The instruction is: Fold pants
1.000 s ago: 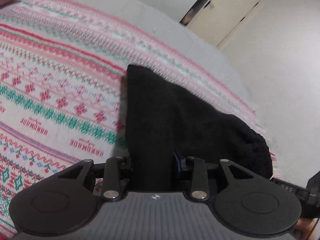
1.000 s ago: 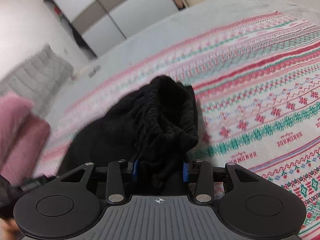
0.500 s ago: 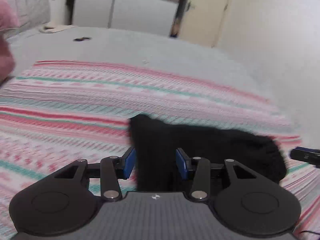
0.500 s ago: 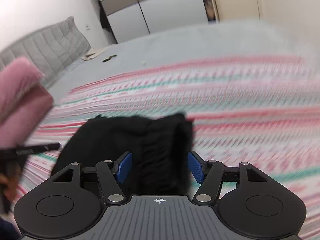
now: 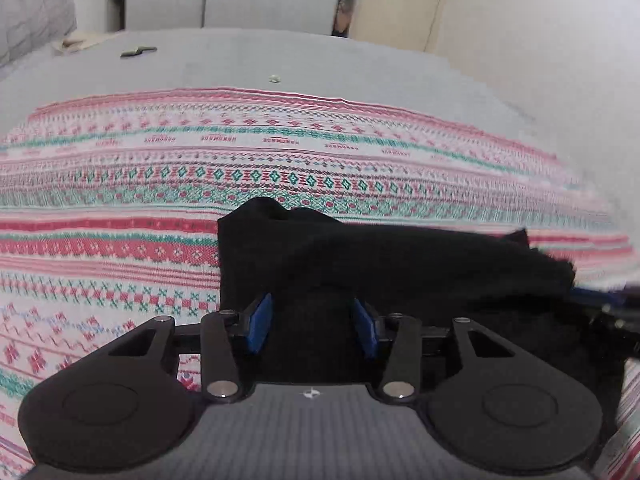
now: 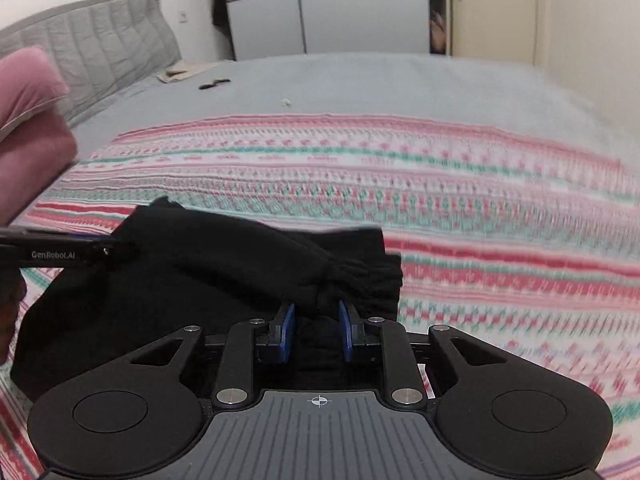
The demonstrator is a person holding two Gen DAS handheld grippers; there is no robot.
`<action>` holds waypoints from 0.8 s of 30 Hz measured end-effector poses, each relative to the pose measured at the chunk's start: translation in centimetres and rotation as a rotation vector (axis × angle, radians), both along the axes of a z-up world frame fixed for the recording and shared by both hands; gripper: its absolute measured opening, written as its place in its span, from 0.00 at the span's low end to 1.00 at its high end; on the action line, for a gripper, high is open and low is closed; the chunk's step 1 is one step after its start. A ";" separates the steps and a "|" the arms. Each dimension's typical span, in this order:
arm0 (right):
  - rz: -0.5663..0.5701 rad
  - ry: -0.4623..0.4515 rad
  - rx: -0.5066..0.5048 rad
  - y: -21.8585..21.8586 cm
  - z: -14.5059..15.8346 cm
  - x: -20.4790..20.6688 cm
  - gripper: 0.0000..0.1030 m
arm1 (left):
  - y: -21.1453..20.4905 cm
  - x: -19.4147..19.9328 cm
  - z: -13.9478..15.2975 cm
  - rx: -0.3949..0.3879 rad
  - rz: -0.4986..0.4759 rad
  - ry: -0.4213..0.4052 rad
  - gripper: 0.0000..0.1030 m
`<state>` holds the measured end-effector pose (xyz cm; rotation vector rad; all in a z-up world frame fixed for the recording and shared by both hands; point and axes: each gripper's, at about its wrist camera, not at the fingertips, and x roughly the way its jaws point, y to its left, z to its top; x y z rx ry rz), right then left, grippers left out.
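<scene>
Black pants [image 5: 360,264] lie bunched on a patterned blanket [image 5: 120,248] on the bed. Left tongs [image 5: 312,328] have just opened wider around the fabric. Right tongs [image 6: 316,332] just closed, pinching the gathered waistband, likely starting another fold.

Black pants [image 5: 400,264] on a pink-and-green patterned blanket [image 5: 160,184] (grey bedsheet [image 5: 320,64] beyond).

We see the pants [image 5: 400,264] as matt black knit cloth, soft and slightly fuzzy. The patterned blanket [image 5: 120,248] beneath looks like woven, textured cloth. The left gripper [image 5: 312,330] and right gripper [image 6: 317,334] show matt black plastic, blue rubbery pads and shiny metal pins.
</scene>
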<state>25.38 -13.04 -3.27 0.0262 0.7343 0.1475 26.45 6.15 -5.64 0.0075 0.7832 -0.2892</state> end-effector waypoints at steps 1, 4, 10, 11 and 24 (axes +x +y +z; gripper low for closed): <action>0.002 -0.001 -0.016 0.3 -0.1 -0.1 0.20 | -0.3 0.2 -0.1 0.020 -0.007 -0.007 0.75; -0.006 -0.002 -0.032 0.5 -0.1 -0.2 0.20 | 0.4 0.6 0.2 -0.021 0.012 0.014 0.74; 0.026 -0.062 -0.037 0.5 2.2 -1.6 0.27 | -0.2 -3.0 3.0 -0.014 -0.034 -0.074 0.73; 0.033 -0.081 -0.032 0.6 2.8 -2.1 0.27 | -0.3 -3.7 3.2 -0.026 -0.044 -0.070 0.73; 0.071 0.016 -0.111 2.6 0.8 -4.1 0.27 | -1.5 -7.2 0.9 0.132 -0.038 -0.081 0.74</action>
